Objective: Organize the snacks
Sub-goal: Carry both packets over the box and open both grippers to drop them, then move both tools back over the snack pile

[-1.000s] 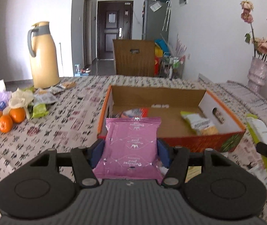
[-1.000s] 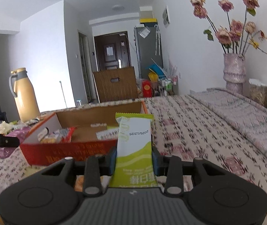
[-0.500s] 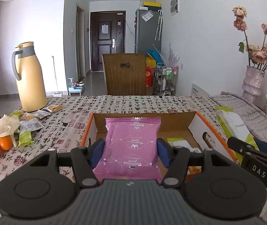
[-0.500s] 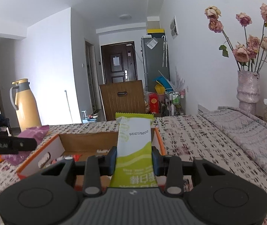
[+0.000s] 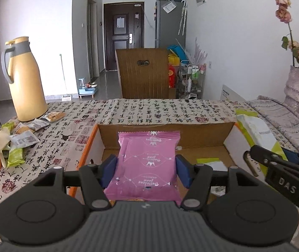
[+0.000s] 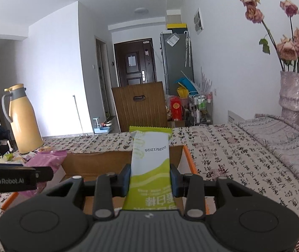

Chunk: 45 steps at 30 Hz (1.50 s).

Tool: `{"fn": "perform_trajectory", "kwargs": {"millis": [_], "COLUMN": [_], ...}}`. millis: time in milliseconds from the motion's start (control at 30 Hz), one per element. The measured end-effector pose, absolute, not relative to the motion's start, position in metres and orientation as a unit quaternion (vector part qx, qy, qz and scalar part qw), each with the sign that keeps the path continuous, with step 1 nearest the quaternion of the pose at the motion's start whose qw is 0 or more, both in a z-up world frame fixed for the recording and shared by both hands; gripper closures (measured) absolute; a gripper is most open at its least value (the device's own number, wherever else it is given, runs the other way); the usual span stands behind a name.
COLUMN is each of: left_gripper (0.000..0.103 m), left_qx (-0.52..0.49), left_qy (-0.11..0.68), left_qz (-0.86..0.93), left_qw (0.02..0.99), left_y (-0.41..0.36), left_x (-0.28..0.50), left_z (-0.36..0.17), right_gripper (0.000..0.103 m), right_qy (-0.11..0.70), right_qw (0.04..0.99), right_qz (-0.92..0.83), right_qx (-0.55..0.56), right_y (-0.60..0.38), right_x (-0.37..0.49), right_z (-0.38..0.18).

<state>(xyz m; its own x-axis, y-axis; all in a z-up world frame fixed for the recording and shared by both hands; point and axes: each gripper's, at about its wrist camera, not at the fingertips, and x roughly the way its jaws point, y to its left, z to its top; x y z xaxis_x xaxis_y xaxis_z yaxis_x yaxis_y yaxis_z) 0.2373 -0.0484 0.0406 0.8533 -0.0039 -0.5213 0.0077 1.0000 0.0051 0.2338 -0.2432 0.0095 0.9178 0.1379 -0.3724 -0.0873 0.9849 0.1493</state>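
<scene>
Presently | left gripper (image 5: 146,171) clamps pink packet (image 5: 147,163), right gripper (image 6: 150,178) clamps green packet (image 6: 150,170) | likely light, crinkly, slippery film | mid-body hold suits

Pink snack packet (image 5: 148,163) standing upright above cardboard box (image 5: 164,132), printed text inverted; green-white snack bar (image 6: 151,168) standing upright over box's right end; loose packets (image 5: 23,138) lying left of box

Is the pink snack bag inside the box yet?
Not yet. The pink snack bag is pinched in the left gripper, held above the cardboard box, not lying on its floor.
</scene>
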Motion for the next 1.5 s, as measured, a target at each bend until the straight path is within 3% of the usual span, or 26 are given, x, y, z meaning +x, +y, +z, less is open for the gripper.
{"fn": "perform_trajectory", "kwargs": {"millis": [433, 467, 500, 567, 667, 767, 800, 1500], "left_gripper": [0.04, 0.033, 0.019, 0.007, 0.0, 0.0, 0.0, 0.0], "left_qx": [-0.024, -0.024, -0.024, -0.02, -0.021, -0.027, -0.029, -0.03], "left_qy": [0.283, 0.281, 0.278, 0.267, 0.266, 0.271, 0.273, 0.248], "left_qz": [-0.003, -0.004, -0.003, 0.01, 0.011, 0.017, 0.018, 0.022], "left_qw": [0.959, 0.959, 0.96, 0.964, 0.964, 0.962, 0.962, 0.968], "left_y": [-0.026, -0.027, -0.027, -0.028, -0.029, -0.027, -0.026, -0.018], "left_x": [0.249, 0.248, 0.247, 0.244, 0.243, 0.245, 0.246, 0.211], "left_z": [0.024, 0.025, 0.026, 0.028, 0.028, 0.027, 0.027, 0.051], "right_gripper": [0.064, 0.064, 0.063, 0.046, 0.023, 0.002, 0.0, 0.0], "right_qy": [0.225, 0.225, 0.222, 0.221, 0.217, 0.215, 0.215, 0.194], "right_qw": [0.97, 0.97, 0.97, 0.97, 0.971, 0.971, 0.971, 0.977], "right_qz": [0.066, 0.067, 0.066, 0.065, 0.063, 0.061, 0.06, 0.072], "right_qx": [0.068, 0.07, 0.072, 0.077, 0.083, 0.085, 0.085, 0.053], "right_y": [-0.246, -0.248, -0.248, -0.25, -0.252, -0.253, -0.253, -0.247], "right_x": [0.244, 0.244, 0.243, 0.243, 0.242, 0.242, 0.242, 0.207], "right_z": [-0.009, -0.009, -0.009, -0.009, -0.008, -0.009, -0.009, 0.017]}}
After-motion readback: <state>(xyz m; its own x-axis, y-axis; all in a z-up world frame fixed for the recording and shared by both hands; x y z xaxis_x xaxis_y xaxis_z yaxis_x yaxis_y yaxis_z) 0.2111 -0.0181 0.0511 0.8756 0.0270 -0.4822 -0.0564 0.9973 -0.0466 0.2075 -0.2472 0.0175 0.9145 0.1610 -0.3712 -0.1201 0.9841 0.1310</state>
